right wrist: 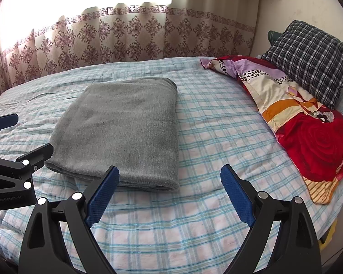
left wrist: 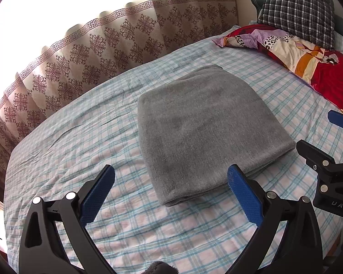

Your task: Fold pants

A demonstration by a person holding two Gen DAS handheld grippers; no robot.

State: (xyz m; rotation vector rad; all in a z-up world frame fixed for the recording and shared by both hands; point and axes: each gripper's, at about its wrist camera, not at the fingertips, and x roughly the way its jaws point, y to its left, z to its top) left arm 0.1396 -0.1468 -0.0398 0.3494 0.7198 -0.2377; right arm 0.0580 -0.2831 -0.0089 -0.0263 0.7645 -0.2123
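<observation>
**A:** Both claws look empty to me. The left claw [left wrist: 171,196] is spread wide with nothing between its pads, and the right claw [right wrist: 170,196] is the same. The grey pants [left wrist: 208,127] sit folded in a flat rectangle on the bed [left wrist: 84,137], just ahead of the left claw and ahead-left of the right one. Looks basically done?

**B:** Probably, yeah. The risk is fussing with it. The left claw's right pad [left wrist: 242,196] is right at the near edge of the stack, so a careless nudge forward could push the top layers askew. Also that fabric looks thick and soft, so if either claw pinches only the top layer, lifting would peel the fold open. I'd back straight away.
</observation>
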